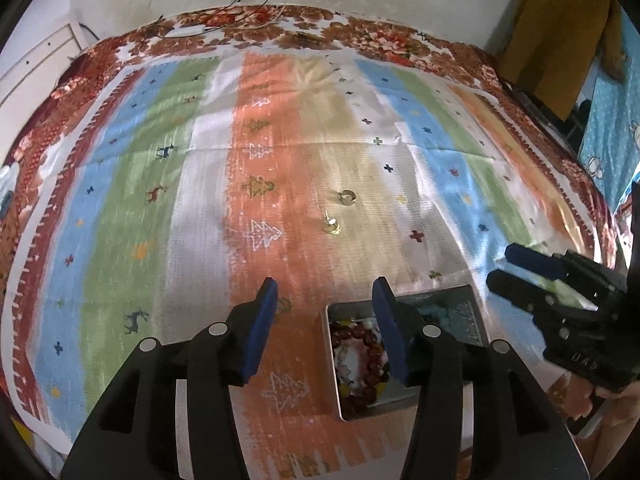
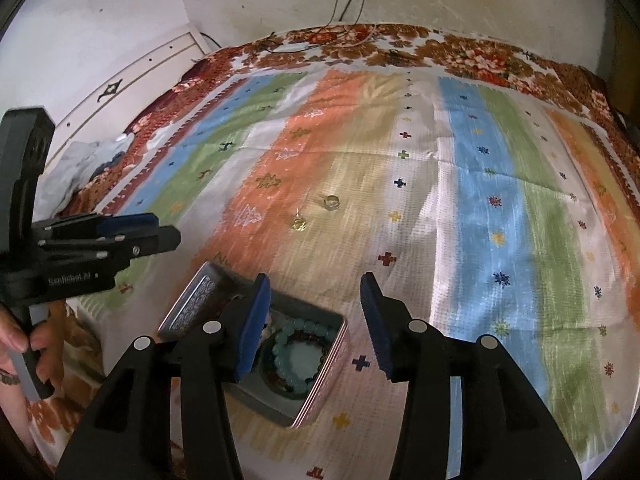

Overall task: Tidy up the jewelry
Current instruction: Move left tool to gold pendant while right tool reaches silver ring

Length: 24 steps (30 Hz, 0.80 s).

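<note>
Left gripper (image 1: 324,292): parted about halfway, nothing between the pads; poised over the striped cloth just beside the tin's near-left edge, pointing steeply down.
Right gripper (image 2: 314,294): likewise parted and empty; hangs above the tin's open mouth, apparently clear of the beads.
Tin (image 2: 316,404): small metal box on the cloth, lid (image 2: 190,304) hinged back and tilted up on the far-left side, so the inside stays reachable from above.
Teal bracelet (image 2: 298,354): coiled inside the tin, on top of darker beads.
Red bead bracelet (image 1: 362,334): also inside the tin, curled against the left wall.
Ring (image 2: 331,202): loose on the tan stripe, well apart from the tin, not yet stored.
Gold piece (image 2: 299,222): small pendant or earring, kind unclear; near the ring, also outside the tin.
Striped cloth (image 2: 480,200): spread flat, probably to keep small pieces visible.
Likely stage: bracelets stowed; the two small pieces left to collect.
Risk: thin items on soft cloth, easy to pinch fabric instead.
</note>
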{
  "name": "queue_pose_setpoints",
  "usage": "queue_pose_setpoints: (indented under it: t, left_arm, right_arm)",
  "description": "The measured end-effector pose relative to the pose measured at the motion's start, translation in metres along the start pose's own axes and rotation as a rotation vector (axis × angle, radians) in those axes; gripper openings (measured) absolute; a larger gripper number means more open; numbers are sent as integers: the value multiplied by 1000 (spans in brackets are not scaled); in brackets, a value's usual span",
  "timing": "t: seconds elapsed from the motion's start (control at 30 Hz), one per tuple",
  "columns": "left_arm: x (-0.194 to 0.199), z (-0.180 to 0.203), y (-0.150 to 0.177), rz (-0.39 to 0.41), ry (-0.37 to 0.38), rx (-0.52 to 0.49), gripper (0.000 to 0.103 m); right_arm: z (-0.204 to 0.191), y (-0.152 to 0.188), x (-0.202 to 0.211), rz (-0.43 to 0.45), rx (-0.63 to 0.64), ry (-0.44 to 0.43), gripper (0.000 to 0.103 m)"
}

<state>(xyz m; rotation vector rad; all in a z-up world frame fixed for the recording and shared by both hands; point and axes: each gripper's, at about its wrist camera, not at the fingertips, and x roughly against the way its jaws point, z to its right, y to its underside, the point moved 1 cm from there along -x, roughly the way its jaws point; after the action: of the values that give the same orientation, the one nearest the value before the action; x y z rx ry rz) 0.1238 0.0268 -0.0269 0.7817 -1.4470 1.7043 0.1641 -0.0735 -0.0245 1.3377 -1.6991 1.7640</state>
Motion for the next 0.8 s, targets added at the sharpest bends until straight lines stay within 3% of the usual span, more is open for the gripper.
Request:
queue_pose_setpoints:
  t: [0.8]
  left_arm:
    - [-64,10,-26,-126,-108,-122,52]
  right_arm:
    - [18,-39,-64,-114,7,28,47]
